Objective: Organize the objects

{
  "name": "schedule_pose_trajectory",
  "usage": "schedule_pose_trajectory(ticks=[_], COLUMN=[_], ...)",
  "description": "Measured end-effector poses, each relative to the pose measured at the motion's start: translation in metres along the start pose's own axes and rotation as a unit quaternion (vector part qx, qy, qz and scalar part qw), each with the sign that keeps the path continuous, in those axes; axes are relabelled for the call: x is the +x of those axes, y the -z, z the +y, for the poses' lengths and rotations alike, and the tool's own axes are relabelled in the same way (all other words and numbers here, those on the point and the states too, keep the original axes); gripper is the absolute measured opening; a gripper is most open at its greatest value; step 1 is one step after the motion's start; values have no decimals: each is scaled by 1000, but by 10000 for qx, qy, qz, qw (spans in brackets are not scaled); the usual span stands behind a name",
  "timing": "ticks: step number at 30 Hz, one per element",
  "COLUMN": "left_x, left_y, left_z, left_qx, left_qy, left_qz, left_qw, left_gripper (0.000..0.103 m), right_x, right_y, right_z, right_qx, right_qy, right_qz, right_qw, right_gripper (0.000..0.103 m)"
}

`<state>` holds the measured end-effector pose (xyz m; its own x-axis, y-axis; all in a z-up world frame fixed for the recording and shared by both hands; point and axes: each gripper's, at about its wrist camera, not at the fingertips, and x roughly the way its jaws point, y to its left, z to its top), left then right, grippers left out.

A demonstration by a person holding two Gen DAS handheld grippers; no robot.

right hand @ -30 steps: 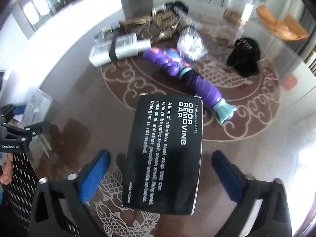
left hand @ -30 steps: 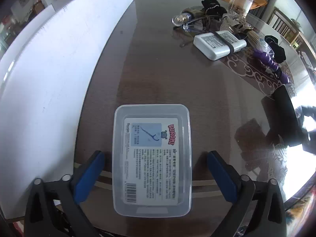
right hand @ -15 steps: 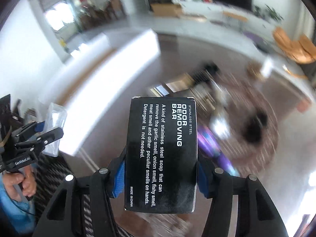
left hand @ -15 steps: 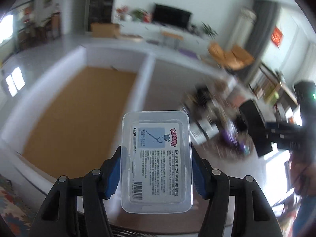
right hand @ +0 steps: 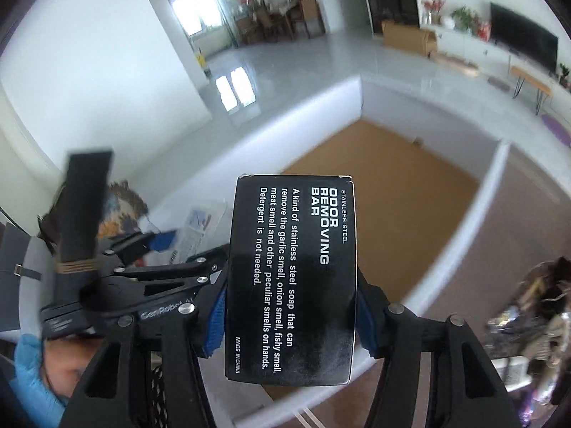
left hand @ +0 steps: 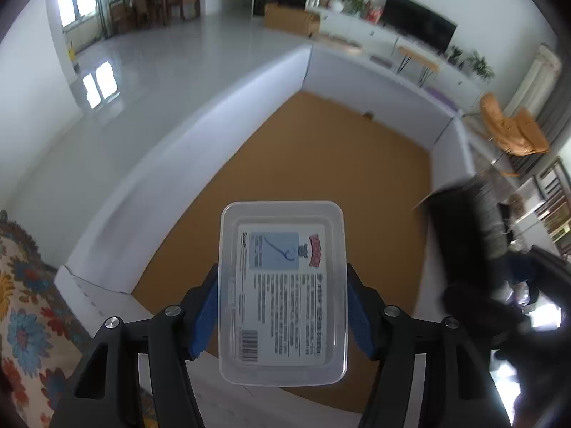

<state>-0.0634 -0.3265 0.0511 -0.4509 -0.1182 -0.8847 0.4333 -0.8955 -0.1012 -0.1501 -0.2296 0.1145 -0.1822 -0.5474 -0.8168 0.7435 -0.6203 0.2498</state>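
My left gripper [left hand: 282, 306] is shut on a clear plastic box [left hand: 282, 292] with a white and blue label, held in the air above a large white bin [left hand: 200, 121] with a brown floor. My right gripper [right hand: 291, 314] is shut on a black "odor removing bar" box [right hand: 291, 267], also held above the same bin [right hand: 489, 178]. In the right wrist view the left gripper [right hand: 157, 242] shows at left with the clear box. In the left wrist view the black box [left hand: 464, 228] shows blurred at right.
The dark table [right hand: 499, 235] lies right of the bin, with a clutter of items [right hand: 535, 306] at the far right. A patterned rug [left hand: 25, 306] lies left of the bin. A gloved hand [right hand: 32, 385] holds the left gripper.
Both grippers have closed on their boxes, lifted them off the table and carried them leftward over the white bin.
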Motion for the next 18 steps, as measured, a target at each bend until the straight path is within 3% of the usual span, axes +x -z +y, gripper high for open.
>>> schedule_pose_trajectory(ticks=[2,4,7,10,12,14,16,18], left_x=[8,7,-10,-41,-61,-73,-76,-60], left_y=[4,11,25,51,74,101,131,161], left_z=[2,-4,-25,-64,-102,-138,-176,-213], left_qx=[-50,-15,105,455,830,1199,1620,1988], left_qy=[-113,-72,22,718,1266,1709,2072,2179], left_qz=[99,26,-350,-632,-723,-770,-646,-363], left_qw=[9999,10000,9993,9944,9858,9749,9626,9548], left_gripper=[62,62,62,64,80,89,92,92], right_x=[25,34,8,-40,-72,-94,-105,-114], right_y=[-3,-6,-2,21,48,88,121,167], right_z=[-2,-11,-31,-55,-75,-103,-129,-159], right_qx=[-22,8,122,117,32,39,180,467], right_qy=[13,53,24,328,868,1531,1976,2474], right_qz=[202,237,-235,-926,-1340,-1494,-1452,-1312], right_qw=[9998,9997,9996,9951,9872,9768,9693,9589], right_gripper=[70,74,79,98,103,103,103,103])
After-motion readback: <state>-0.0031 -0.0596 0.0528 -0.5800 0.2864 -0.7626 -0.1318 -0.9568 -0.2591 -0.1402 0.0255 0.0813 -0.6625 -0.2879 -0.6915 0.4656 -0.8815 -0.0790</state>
